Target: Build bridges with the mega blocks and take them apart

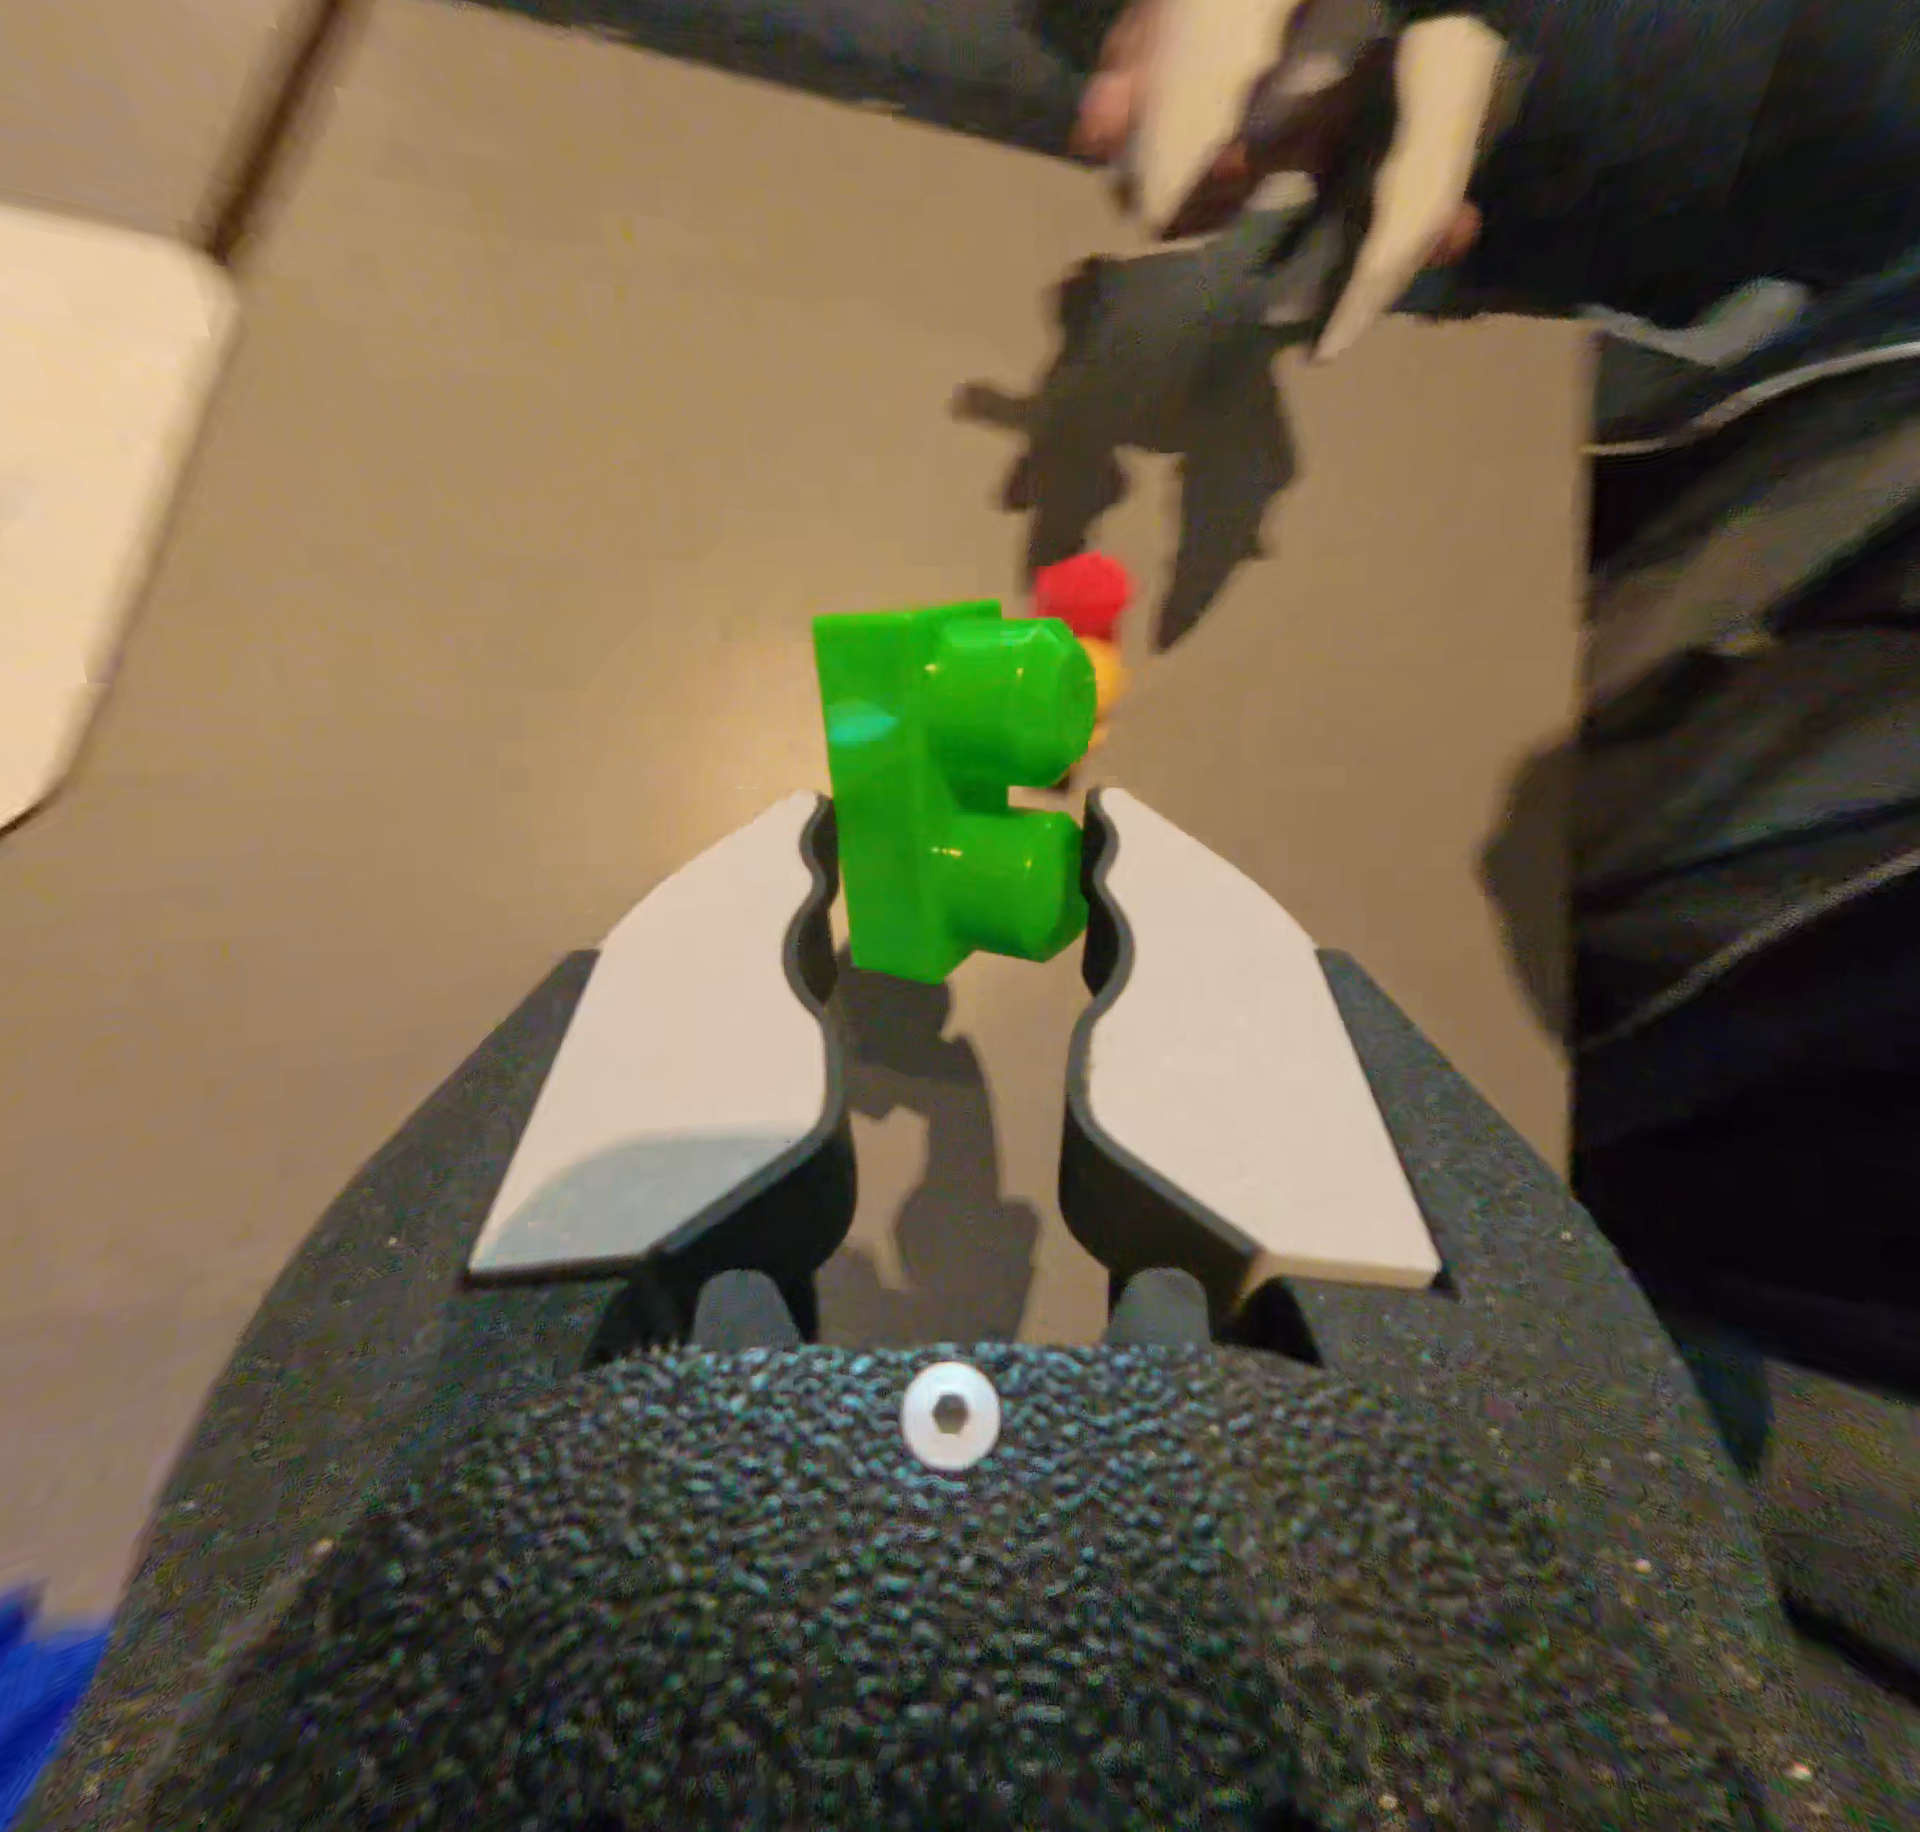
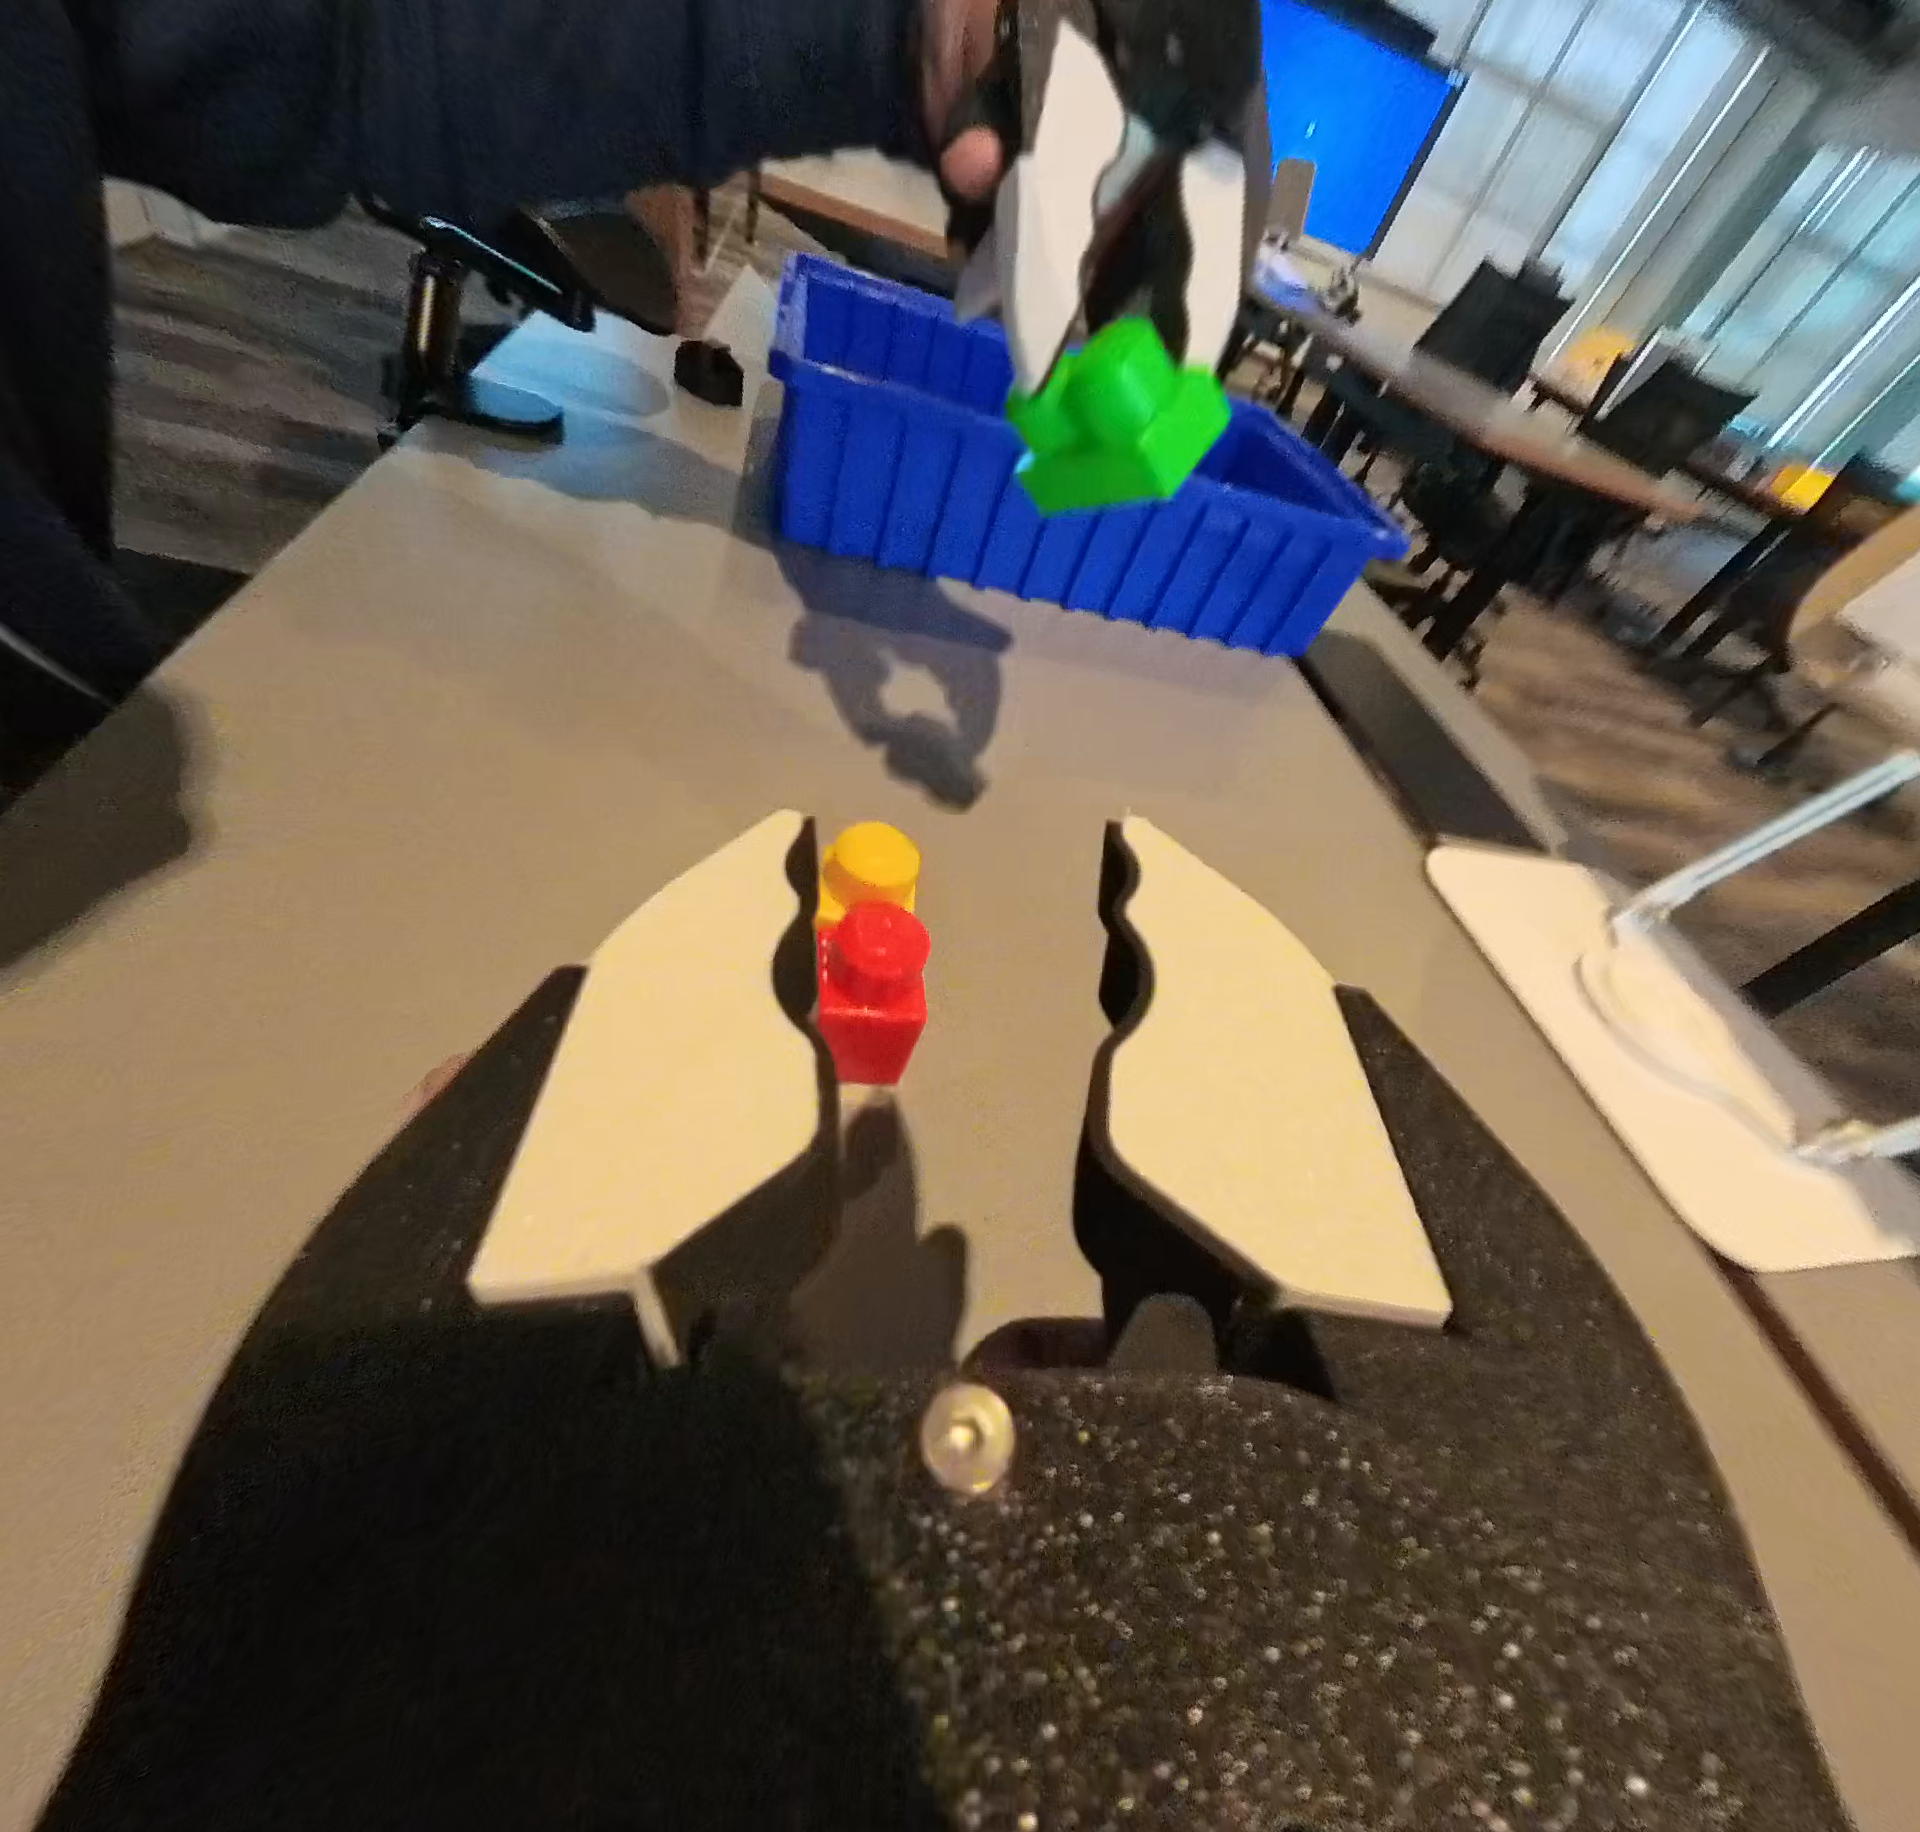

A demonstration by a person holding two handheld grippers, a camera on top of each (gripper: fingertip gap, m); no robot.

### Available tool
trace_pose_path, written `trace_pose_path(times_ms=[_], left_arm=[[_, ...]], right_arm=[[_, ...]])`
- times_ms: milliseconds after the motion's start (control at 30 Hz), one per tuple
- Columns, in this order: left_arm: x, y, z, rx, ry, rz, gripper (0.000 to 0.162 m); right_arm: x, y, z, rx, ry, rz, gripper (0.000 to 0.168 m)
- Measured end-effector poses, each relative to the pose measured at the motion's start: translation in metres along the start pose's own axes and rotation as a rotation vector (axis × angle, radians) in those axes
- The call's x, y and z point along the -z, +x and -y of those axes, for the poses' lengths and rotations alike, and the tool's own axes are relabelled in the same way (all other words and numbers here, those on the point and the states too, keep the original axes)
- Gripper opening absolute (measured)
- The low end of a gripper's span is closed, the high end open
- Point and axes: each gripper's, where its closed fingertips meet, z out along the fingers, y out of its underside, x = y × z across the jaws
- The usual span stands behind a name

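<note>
- The left gripper (image 1: 958, 826) is pinching a green two-stud block (image 1: 940, 795) between its fingertips; one fingertip is pressing on the block's flat base, the other on the lower stud.
- The green block is being held clear of the table (image 1: 520, 587), turned on its side so that its studs are pointing toward the right of the left wrist view.
- In the right wrist view, the same block (image 2: 1117, 421) is showing in front of the blue bin (image 2: 1039, 525), with the left gripper (image 2: 1117, 369) reaching down onto it from above.
- The right gripper (image 2: 958, 847) is holding its fingers spread apart, gripping nothing.
- A red single-stud block (image 2: 871, 993) is standing upright on the table (image 2: 468, 743), and a yellow single-stud block (image 2: 868, 873) is standing just behind it; whether the two are touching cannot be told.
- Both small blocks are sitting inside the gap of the right gripper's fingers, close against its left finger; contact with that finger cannot be confirmed.
- In the left wrist view, the red block (image 1: 1081, 593) and yellow block (image 1: 1103, 686) are showing beyond the green one, with the right gripper (image 1: 1268, 255) hovering above them, blurred.
- A white lamp base (image 2: 1621, 1055) is resting near the table's right edge in the right wrist view.
</note>
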Motion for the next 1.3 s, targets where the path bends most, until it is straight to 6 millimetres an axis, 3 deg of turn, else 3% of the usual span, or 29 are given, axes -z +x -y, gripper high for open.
trace_pose_path(times_ms=[100, 233, 533, 733, 933, 1033, 1167, 1300], left_arm=[[-0.042, 0.038, 0.023, -0.06, -0.047, -0.185, 0.044], [-0.075, 0.065, 0.04, -0.11, -0.116, -0.31, 0.044], [-0.111, 0.095, 0.037, -0.138, -0.23, -0.452, 0.044], [-0.113, 0.089, 0.034, -0.081, -0.162, -0.439, 0.044], [-0.08, 0.067, 0.047, -0.167, 0.204, -0.192, 0.045], [-0.07, 0.058, 0.044, -0.202, 0.408, -0.035, 0.048], [-0.08, 0.063, 0.033, -0.228, 0.54, 0.019, 0.051], [-0.095, 0.055, 0.023, -0.255, 0.508, 0.062, 0.041]], right_arm=[[-0.004, -0.009, 0.013, 0.075, -0.01, -0.019, 0.053], [-0.006, -0.016, 0.02, 0.134, -0.019, -0.034, 0.054], [-0.015, -0.033, 0.006, 0.187, -0.066, 0.018, 0.043], [-0.022, -0.032, -0.003, 0.147, -0.1, 0.007, 0.036], [-0.022, -0.019, 0.0, -0.135, -0.004, 0.013, 0.036], [-0.024, -0.014, 0.002, -0.264, 0.057, 0.027, 0.036], [-0.033, -0.013, 0.0, -0.357, 0.086, 0.052, 0.036], [-0.043, -0.015, -0.008, -0.338, 0.041, 0.047, 0.036]])
